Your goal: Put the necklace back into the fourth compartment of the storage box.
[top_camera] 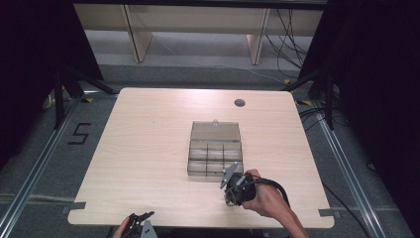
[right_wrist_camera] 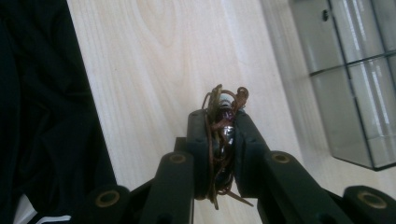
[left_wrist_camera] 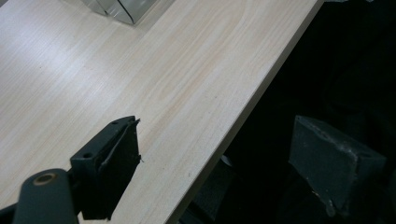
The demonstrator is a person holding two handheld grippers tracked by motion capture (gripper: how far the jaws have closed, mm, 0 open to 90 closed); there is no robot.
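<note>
- left gripper (top_camera: pixel 140 221) at table (top_camera: pixel 148 148) near edge, well apart from box, jaws wide, nothing between
- right gripper (right_wrist_camera: pixel 220 126) clamps brown cord tangle (right_wrist_camera: pixel 223 105), just beside clear compartment box (top_camera: pixel 215 151), near corner
- box lid open, far side

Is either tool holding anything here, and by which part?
The right tool is shut on a tangle of brown cord with beads, pinched across its middle, loops sticking out above the tips. The left tool stands open, holding nothing.

Even overhead light, dark surround, gripper views soft.
</note>
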